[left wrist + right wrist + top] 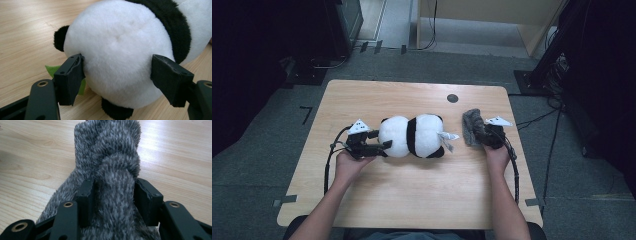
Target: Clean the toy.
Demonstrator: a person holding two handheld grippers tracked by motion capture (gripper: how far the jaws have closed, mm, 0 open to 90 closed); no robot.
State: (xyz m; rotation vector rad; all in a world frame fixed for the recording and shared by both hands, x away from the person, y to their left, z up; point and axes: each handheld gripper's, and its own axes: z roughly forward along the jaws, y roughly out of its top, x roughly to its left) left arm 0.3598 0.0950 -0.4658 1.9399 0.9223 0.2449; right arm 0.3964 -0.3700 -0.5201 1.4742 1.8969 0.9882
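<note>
the work looks to be at an early stage: both things are gripped, but nothing is dressed or joined yet. the panda (412, 136) lies on its side in the middle of the surface (412, 200), its head toward the left gripper (379, 145). in the left gripper view that gripper's fingers (70, 80) press into the white plush of the panda's head from both sides, so they are clenched on it and seem to be steadying it. a bit of green (52, 70) peeks out from under the toy beside one finger; what it is i cannot tell.

the grey knit (472, 127) lies just right of the panda, apart from it, near the white tag (448, 139) at the toy's rear end. the right gripper (486, 135) is on it, and in the right gripper view its fingers (86, 195) sit tight against a thick fold of the fuzzy cloth on either side, so they are grasping the knit, which rests on the wood.

what is left, as i judge it: lifting the knit, carrying it across and fitting it to the panda, which would be the whole of the job.

there are no containers on the surface, only a small dark round cap (452, 98) set in the wood near the far edge.
</note>
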